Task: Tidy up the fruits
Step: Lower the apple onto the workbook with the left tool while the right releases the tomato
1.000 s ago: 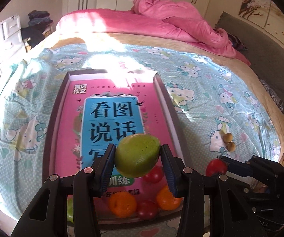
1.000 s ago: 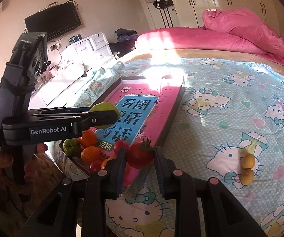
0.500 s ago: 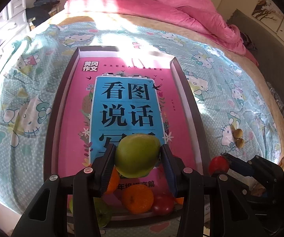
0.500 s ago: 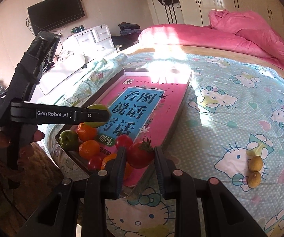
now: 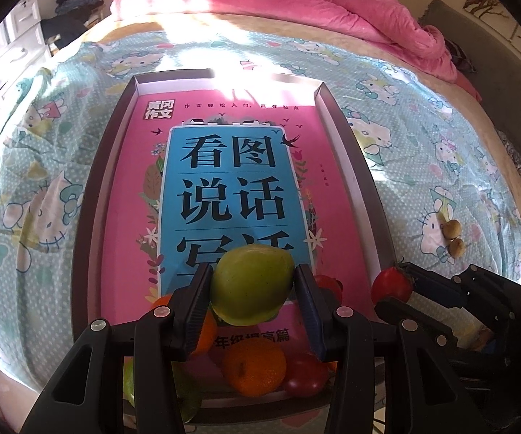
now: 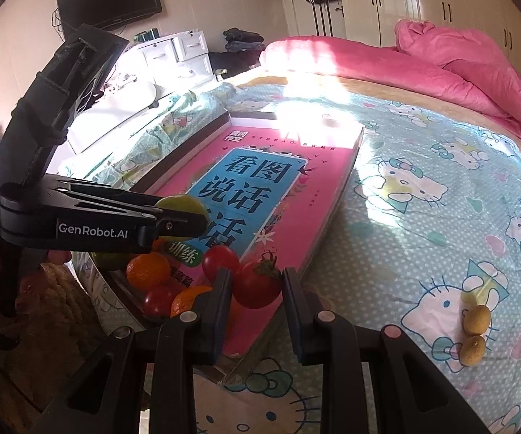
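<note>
Two handheld grippers hang over a shallow tray point(image 5: 90, 195) lined with a pink-and-blue book cover point(image 5: 224, 181) on a cartoon-print bedsheet point(image 6: 423, 195). The left gripper point(image 5: 252, 291) clamps a large green fruit point(image 5: 251, 284) between its pads, above the tray's near end. Directly below its fingers lie an orange point(image 5: 254, 365), a dark red tomato point(image 5: 305, 374) and another green fruit point(image 5: 188, 394), with a second orange point(image 5: 202, 322) partly hidden behind the left finger. Off to its right, the right gripper point(image 6: 257, 289) pinches a red tomato point(image 6: 257, 285) with a green calyx, narrow-jawed, over the tray's near right edge. Farther right of that gripper, two small yellow-brown fruits point(image 6: 474, 332) rest touching each other on the sheet, well apart from the tray. A hand point(image 6: 25, 275) is partly visible on the left gripper's handle.
</note>
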Action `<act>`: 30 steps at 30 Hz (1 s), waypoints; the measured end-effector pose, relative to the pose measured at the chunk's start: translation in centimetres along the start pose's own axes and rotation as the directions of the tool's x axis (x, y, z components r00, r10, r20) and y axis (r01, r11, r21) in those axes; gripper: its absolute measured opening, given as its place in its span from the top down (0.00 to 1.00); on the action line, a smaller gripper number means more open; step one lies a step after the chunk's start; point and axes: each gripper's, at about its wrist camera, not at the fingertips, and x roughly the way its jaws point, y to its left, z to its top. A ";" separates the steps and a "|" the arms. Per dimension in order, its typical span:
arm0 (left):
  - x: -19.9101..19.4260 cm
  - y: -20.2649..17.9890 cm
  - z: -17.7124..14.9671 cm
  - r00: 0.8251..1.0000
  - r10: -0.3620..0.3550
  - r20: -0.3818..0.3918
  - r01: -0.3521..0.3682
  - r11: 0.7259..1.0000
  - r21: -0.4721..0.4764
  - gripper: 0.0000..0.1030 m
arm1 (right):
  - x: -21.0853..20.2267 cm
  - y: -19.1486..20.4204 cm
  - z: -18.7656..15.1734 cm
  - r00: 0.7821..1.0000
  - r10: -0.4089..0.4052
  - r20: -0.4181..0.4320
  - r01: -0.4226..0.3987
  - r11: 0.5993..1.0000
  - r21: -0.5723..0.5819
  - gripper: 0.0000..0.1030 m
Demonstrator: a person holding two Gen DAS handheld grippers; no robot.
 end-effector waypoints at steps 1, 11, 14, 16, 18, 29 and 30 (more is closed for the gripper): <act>0.1 0.0 0.0 1.000 0.000 -0.005 0.000 1.000 -0.002 0.53 | 0.1 -0.1 0.0 1.000 0.007 -0.003 -0.007 1.000 0.012 0.72; 0.5 -0.2 0.0 1.000 0.008 -0.015 -0.008 1.000 0.002 0.53 | 0.6 0.3 0.1 1.000 0.004 -0.015 -0.004 1.000 0.002 0.72; 0.4 -0.2 0.1 1.000 -0.002 -0.008 0.002 1.000 -0.002 0.54 | 0.8 0.5 0.1 1.000 0.001 -0.022 -0.002 1.000 -0.010 0.72; 0.3 -0.2 0.1 1.000 -0.002 -0.003 0.002 1.000 -0.001 0.53 | 0.9 0.7 0.1 1.000 -0.004 -0.027 0.003 1.000 -0.024 0.72; 0.3 -0.2 0.1 1.000 0.000 -0.003 0.000 1.000 0.000 0.53 | 0.9 0.7 0.0 1.000 -0.004 -0.026 0.003 1.000 -0.022 0.72; 0.2 0.0 0.2 1.000 -0.012 -0.004 0.012 1.000 -0.016 0.54 | 0.6 0.1 -0.2 0.998 0.050 -0.031 -0.049 0.998 0.038 0.71; 0.2 0.0 0.2 1.000 -0.013 -0.003 0.013 1.000 -0.018 0.54 | 0.5 0.1 -0.2 0.998 0.055 -0.030 -0.054 0.998 0.043 0.71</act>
